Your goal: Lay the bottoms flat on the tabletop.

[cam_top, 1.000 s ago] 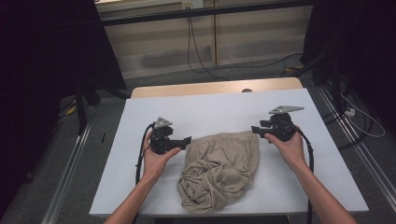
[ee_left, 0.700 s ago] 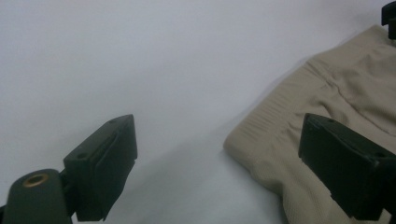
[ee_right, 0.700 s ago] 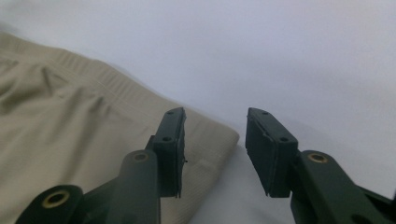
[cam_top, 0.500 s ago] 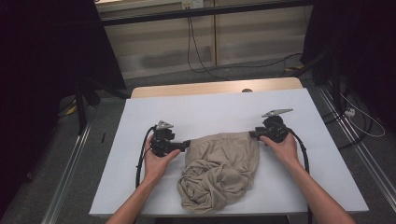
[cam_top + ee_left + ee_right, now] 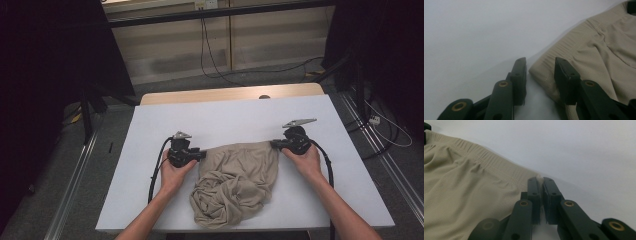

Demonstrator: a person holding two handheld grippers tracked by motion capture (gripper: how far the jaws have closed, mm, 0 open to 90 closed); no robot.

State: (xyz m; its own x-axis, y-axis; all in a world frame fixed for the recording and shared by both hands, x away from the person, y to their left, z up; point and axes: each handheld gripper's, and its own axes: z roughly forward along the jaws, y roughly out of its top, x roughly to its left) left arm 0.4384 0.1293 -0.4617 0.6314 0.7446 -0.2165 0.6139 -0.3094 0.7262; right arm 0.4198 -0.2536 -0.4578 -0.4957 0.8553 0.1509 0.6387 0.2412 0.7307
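In the high view, a crumpled beige mesh-fabric garment [image 5: 235, 182] lies on the white counter [image 5: 240, 117], toward its near edge, bunched into folds at the bottom and spread flatter along its ribbed top band. The left hand-held gripper [image 5: 202, 154] sits at the band's left corner, held by the person's left hand [image 5: 172, 172]. The right hand-held gripper [image 5: 273, 144] sits at the band's right corner, held by the right hand [image 5: 303, 161]. The garment stretches between the two, and a black cable trails back from each along the forearm.

In the left gripper view, the left hand-held gripper [image 5: 540, 75] has its jaws apart with a clear gap. The corner of the garment's [image 5: 604, 52] ribbed band reaches into that gap; the right jaw lies over the fabric, while the left jaw rests over bare counter [image 5: 486, 32], just beside the cloth.

In the right gripper view, the right hand-held gripper [image 5: 541, 195] has its jaws drawn together, clamped on a thin tip of the garment's [image 5: 466, 195] band corner, which pokes out between them. The rest of the cloth spreads away to the left over the counter [image 5: 586, 150].
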